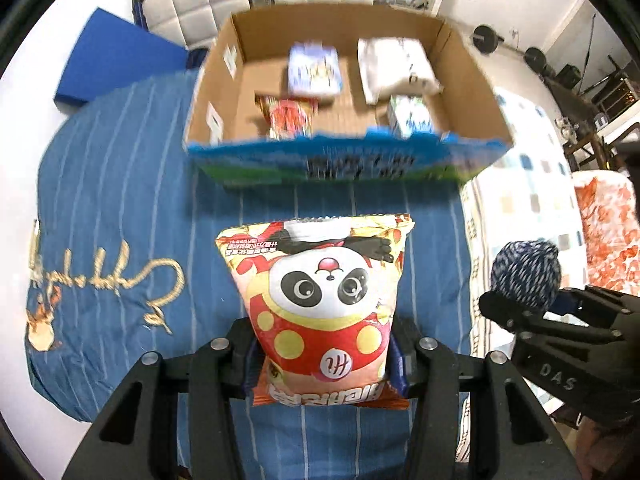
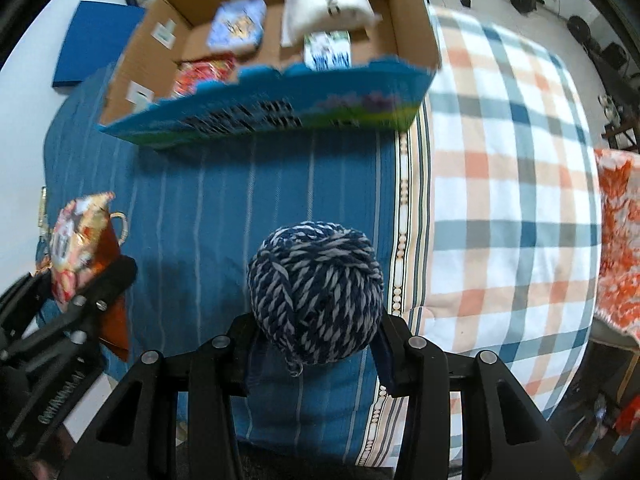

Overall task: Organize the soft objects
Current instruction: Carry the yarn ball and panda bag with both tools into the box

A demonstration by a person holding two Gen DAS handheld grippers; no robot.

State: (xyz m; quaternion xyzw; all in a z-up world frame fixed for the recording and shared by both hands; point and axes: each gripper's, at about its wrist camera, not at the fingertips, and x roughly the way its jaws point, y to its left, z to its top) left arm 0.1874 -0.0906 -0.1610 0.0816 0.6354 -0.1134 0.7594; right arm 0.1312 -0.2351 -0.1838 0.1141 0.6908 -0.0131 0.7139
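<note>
Left gripper (image 1: 320, 364): fingers clenched on the lower part of a panda-print snack bag (image 1: 320, 300), which stands upright between them, clear of the bed. Right gripper (image 2: 316, 344): fingers clenched on a blue-and-white yarn ball (image 2: 316, 292), gripped on both flanks and likewise held above the bedding. Each gripper is visible at the edge of the other's view, side by side and apart. Below both lies a blue striped bedspread (image 1: 120, 200); a checked blanket (image 2: 500, 200) adjoins it on the right. Ahead, resting on the bedspread, is an open cardboard box (image 1: 468, 76) with a blue printed front. Contents noted: a white pillow-like pack (image 1: 394, 66), a pale blue packet (image 1: 314, 68), a red snack packet (image 1: 290, 116) and a small blue-and-white packet (image 1: 412, 118); labels are blurred and unreadable. Assessment: four items appear already stowed; the two held items are lifted but not yet over the box. No further loose soft objects are evident on the visible bedding, so these two deposits look to be the remaining work.
</note>
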